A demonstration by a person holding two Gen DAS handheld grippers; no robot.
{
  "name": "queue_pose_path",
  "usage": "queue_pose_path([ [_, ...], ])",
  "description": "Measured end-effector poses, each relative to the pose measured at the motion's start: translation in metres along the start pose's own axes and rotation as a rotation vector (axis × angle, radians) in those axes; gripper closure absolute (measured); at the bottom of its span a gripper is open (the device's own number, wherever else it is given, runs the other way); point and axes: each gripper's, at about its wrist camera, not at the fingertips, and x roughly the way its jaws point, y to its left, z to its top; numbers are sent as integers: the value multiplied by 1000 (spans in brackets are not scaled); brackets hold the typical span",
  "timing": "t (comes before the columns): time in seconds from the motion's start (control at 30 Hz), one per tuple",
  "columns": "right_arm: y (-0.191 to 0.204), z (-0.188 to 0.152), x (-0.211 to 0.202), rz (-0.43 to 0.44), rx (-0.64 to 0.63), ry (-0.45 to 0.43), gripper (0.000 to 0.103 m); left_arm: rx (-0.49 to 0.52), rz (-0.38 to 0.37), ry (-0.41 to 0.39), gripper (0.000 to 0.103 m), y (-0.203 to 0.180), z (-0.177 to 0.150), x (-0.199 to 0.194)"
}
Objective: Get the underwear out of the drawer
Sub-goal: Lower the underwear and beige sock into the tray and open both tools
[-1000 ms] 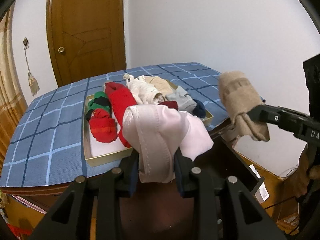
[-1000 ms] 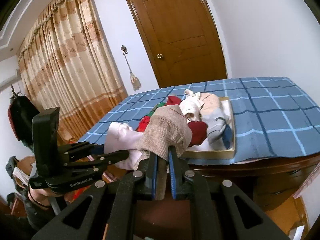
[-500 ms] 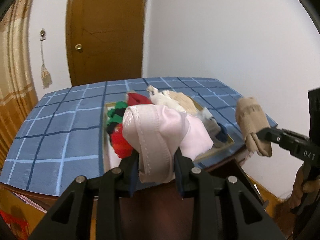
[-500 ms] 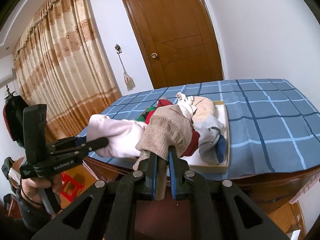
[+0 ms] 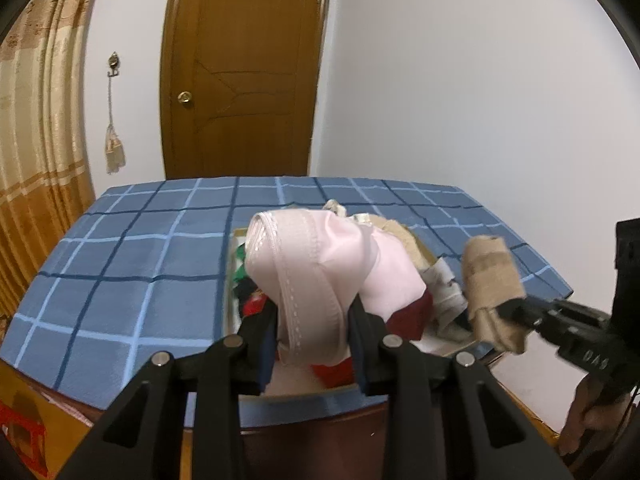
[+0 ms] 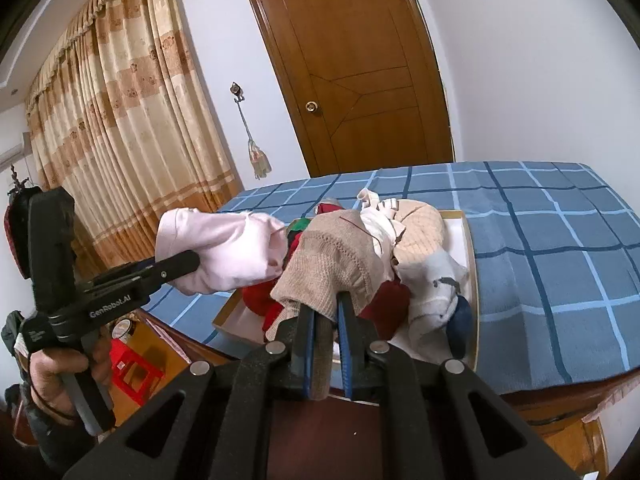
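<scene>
- Left gripper [image 5: 312, 320] tilted downward, jaws pinching pink underwear [image 5: 320, 264] above tray [image 6: 470, 280].
- Right gripper [image 6: 326, 312] angled down, clamped tight on beige underwear [image 6: 332, 268], at three o'clock of left.

Both tongs are matte black plastic with angular, triangular-cut arms joined by round silver screws. The left tongs [image 5: 312, 316] carry dark blue pads inside their fingers; seen from the other camera, white "GenRobot.AI" lettering runs along their side above a grey handle. The right tongs [image 6: 326, 308] have bright blue pad edges. A dark sleeve [image 6: 44, 428] covers the left wrist.
</scene>
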Motion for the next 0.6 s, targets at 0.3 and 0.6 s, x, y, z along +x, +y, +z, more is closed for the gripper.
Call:
queue_pose_path([
  [0.3,-18,-3,2,-77,5,20,91,45,-18,39,74,-40,-5,36],
  [0.6,-32,-18,24,-116,6,80,91,6,41,104,74,-55,-34,74],
])
